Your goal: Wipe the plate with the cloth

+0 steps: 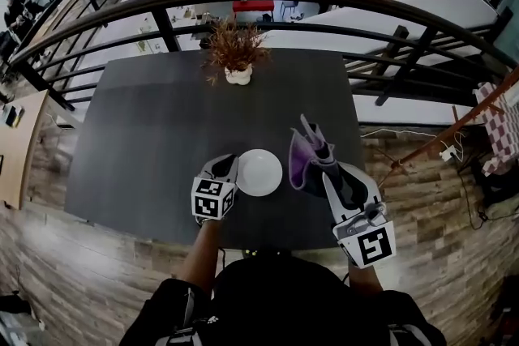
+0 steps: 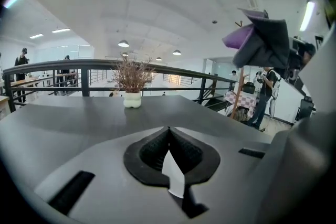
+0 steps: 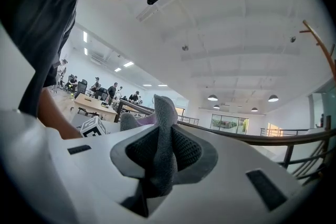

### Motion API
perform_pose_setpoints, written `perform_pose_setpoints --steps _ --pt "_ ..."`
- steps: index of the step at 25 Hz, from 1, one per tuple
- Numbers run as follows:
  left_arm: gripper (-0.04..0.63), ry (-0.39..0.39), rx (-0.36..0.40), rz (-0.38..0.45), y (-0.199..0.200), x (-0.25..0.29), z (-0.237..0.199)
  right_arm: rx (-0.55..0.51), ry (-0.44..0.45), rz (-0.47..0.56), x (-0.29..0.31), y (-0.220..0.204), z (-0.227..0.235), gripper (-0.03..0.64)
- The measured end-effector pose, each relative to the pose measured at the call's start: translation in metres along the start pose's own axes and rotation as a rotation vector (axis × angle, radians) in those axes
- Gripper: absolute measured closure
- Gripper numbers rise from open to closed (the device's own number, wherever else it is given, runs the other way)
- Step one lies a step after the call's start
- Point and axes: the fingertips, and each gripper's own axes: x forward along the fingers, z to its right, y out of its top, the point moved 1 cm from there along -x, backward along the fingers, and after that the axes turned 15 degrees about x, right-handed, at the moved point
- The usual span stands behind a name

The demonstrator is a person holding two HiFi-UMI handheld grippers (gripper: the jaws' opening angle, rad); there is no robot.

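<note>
Head view: plate [image 1: 259, 172] was seen near table's [image 1: 146, 134] front edge, rim pinched by left gripper [image 1: 230, 166]. Left gripper view: jaws were closed on rim. Right gripper view: cloth [image 3: 164, 157] was clamped by right gripper [image 3: 163, 113]. Wiping was judged unstarted; cloth needed pressing onto plate.

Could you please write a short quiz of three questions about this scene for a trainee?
1. What is the right hand-held gripper holding? A) a sponge B) the cloth C) a spoon
2. True or false: the left hand-held gripper is shut on the rim of the plate.
3. Fill in (near/far): in the head view, the potted plant stands at the ____ edge of the table.
Key: 1 B; 2 true; 3 far.
</note>
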Motion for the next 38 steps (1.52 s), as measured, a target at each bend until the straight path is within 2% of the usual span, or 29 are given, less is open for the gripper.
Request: perform_pose_setpoints --steps 9,17,22,30,38 --pt "0.588 0.05 0.058 0.16 0.062 -0.04 -0.004 0.031 0.094 0.03 0.027 0.002 -0.011 0.546" --pt "0.588 0.078 0.16 0.303 0.121 -0.081 0.005 0.051 0.161 0.043 0.043 0.0 -0.021 0.546" --pt "0.588 0.101 0.162 0.373 0.146 -0.108 0.003 0.061 0.196 0.047 0.054 0.001 -0.029 0.546" --pt "0.588 0.145 0.233 0.427 0.173 -0.14 0.01 0.088 0.247 0.064 0.065 0.002 -0.036 0.545" --pt "0.588 0.177 0.228 0.389 0.162 -0.152 0.004 0.107 0.3 0.065 0.076 0.002 -0.046 0.546"
